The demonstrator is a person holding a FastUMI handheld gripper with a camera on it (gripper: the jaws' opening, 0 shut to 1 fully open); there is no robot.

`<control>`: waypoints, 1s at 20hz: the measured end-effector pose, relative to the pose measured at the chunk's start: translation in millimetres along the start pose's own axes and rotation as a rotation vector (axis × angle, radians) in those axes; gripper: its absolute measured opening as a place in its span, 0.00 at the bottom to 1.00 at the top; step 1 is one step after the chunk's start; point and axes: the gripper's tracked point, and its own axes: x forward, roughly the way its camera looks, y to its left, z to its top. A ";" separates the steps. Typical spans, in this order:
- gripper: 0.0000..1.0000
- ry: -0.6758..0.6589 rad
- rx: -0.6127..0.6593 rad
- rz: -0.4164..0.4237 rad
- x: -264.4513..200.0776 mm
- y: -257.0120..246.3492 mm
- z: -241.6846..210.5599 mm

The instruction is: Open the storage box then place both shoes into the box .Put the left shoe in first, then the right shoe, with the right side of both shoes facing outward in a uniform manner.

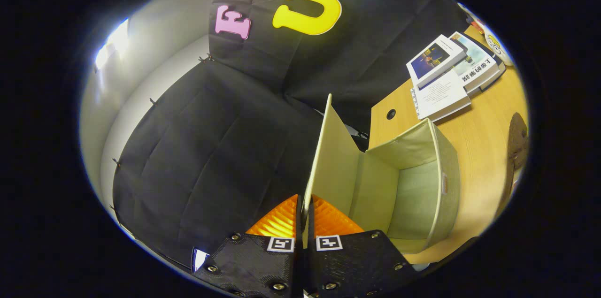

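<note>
In the gripper view the gripper (304, 223) has its two fingers drawn together on the lid (331, 157) of the storage box (418, 185) — the thin pale flap runs up from between the fingers, edge-on near them and widening beyond, and both fingers press on its lower edge. The lid stands raised, tilted away from the box mouth, so the box is open. Its pale green inside lies just ahead and to the right of the fingers; the near wall and floor of the box are partly cut off behind the right finger, and the bottom is hard to make out fully.

The box sits on a wooden table (483, 138), whose far edge meets the black cloth wall (211, 148) beyond and to the left of the fingers. A round dark hole (391, 114) shows in the tabletop just past the box. Farther beyond on the right lies a stack of books (450, 75), overlapping one another. A brown object (518, 141) lies at the far right on the table — blurred and cut off, so I cannot tell what it is
</note>
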 end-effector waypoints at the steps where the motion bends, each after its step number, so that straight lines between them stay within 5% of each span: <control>1: 0.02 0.006 -0.016 -0.015 5.6 4.0 -3.2; 15: 0.03 0.089 -0.224 -0.130 101.1 59.0 -60.2; 20: 0.12 0.137 -0.291 -0.116 117.3 60.3 -76.9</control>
